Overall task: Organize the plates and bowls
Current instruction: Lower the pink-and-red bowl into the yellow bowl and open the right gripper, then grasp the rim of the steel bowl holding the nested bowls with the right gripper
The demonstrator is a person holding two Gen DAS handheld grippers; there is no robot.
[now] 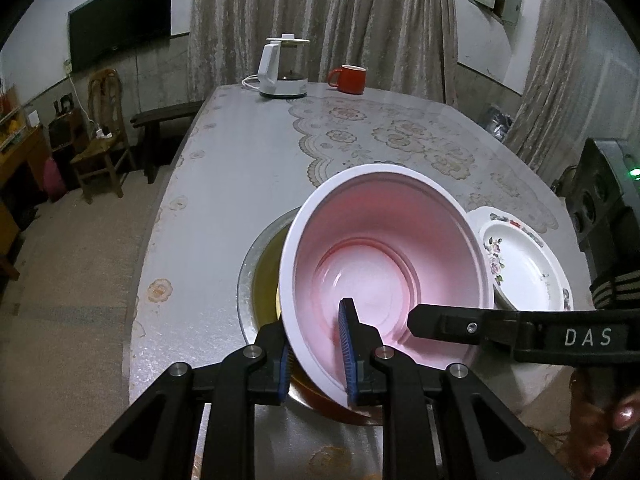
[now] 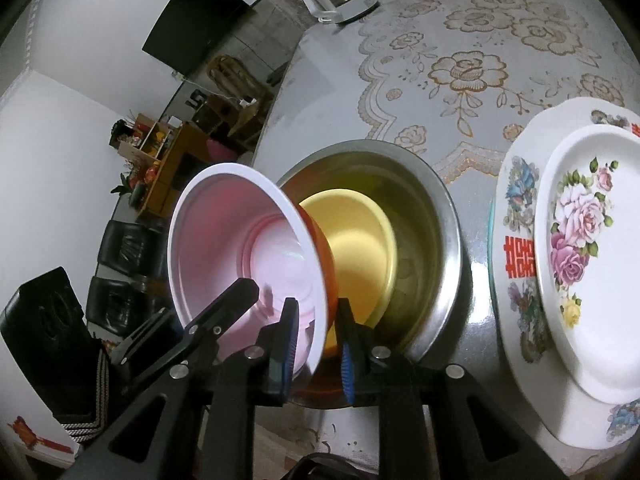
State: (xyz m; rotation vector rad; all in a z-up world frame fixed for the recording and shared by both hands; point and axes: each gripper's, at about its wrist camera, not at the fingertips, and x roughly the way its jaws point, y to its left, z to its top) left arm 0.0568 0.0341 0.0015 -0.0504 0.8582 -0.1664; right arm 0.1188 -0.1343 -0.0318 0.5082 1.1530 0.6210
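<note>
A bowl with a pink-white inside and red outside (image 1: 384, 264) is held tilted over a steel bowl (image 1: 250, 264) near the table's front edge. A yellow bowl (image 2: 352, 236) lies inside the steel bowl (image 2: 436, 216). My left gripper (image 1: 316, 350) is shut on the pink bowl's near rim, one finger inside, one outside. My right gripper (image 2: 318, 342) is shut on the same bowl (image 2: 240, 240) at its rim; it shows in the left wrist view (image 1: 424, 316) coming in from the right. Stacked flowered plates (image 2: 580, 248) lie to the right, also in the left wrist view (image 1: 524, 260).
A white electric kettle (image 1: 282, 68) and a red mug (image 1: 349, 79) stand at the table's far edge. The table (image 1: 240, 168) has a lace-pattern cover. A wooden chair (image 1: 102, 136) and a bench (image 1: 164, 120) stand off the left side. A black speaker (image 1: 608, 208) stands at the right.
</note>
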